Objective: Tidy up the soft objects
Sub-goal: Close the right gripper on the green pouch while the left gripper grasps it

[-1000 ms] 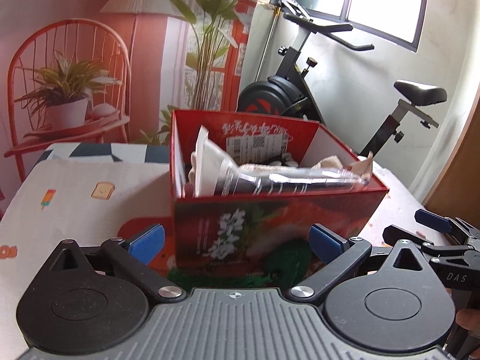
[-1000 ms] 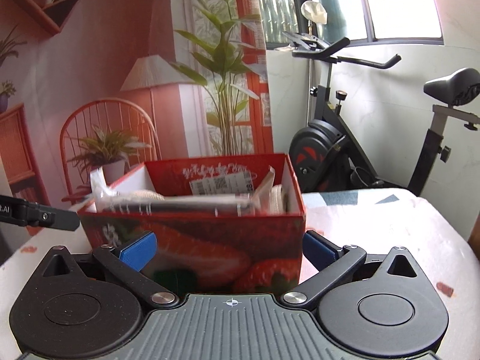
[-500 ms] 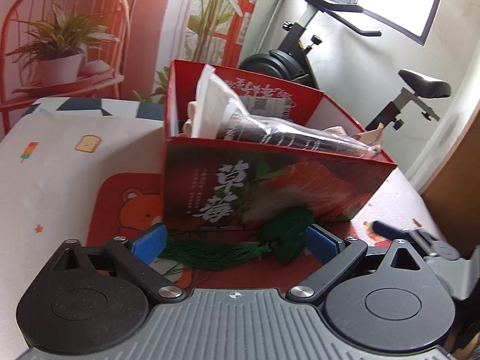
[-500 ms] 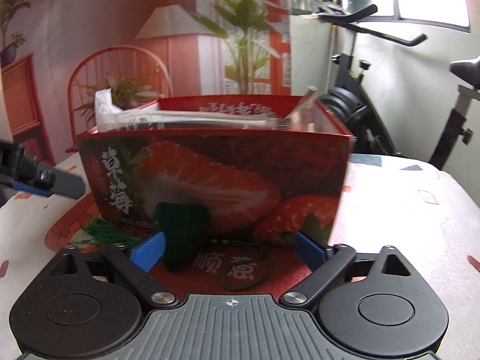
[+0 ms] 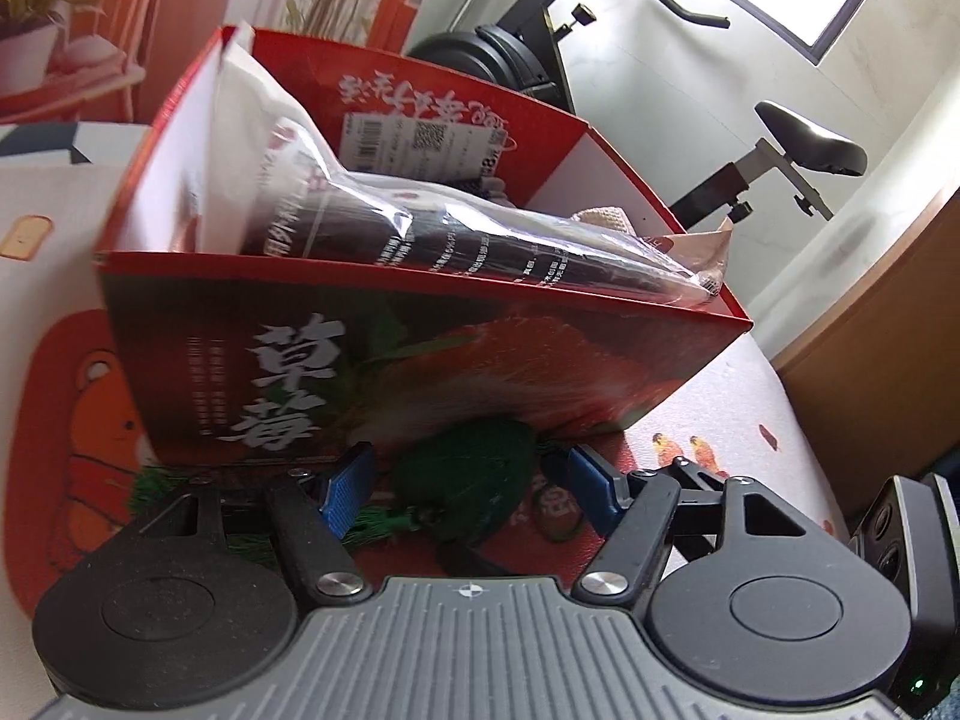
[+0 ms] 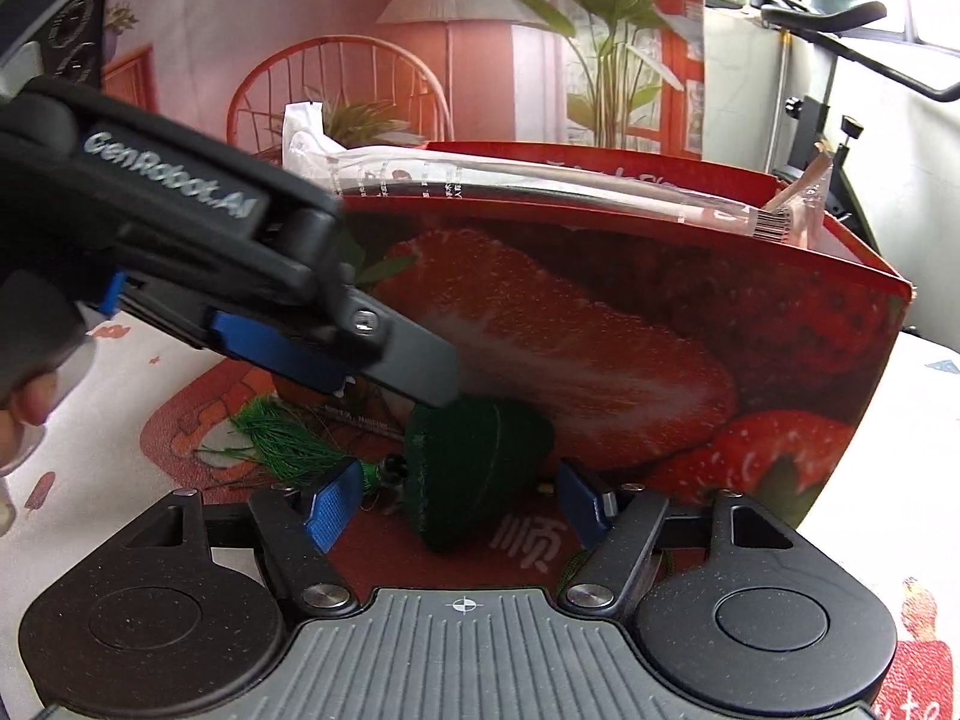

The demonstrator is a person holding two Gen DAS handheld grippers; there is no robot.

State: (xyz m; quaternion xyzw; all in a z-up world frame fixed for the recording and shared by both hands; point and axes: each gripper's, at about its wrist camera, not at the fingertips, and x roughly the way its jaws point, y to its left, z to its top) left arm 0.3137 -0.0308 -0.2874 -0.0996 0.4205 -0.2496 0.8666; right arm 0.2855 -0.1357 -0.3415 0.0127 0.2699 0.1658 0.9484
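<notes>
Lying beside glossy cardboard box (image 6: 630, 324), fuzzy green cone-shaped ornament (image 6: 474, 468), silky tassel (image 6: 282, 438)

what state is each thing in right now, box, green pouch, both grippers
strawberry box: upright, open top, packets sticking out
green tasselled pouch: lying on the mat against the box
left gripper: jaws closing around the pouch, not pressing
right gripper: jaws closing around the pouch, not pressing

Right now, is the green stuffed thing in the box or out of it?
Out. The green stuffed thing lies on the red mat against the strawberry box, outside its front wall.
</notes>
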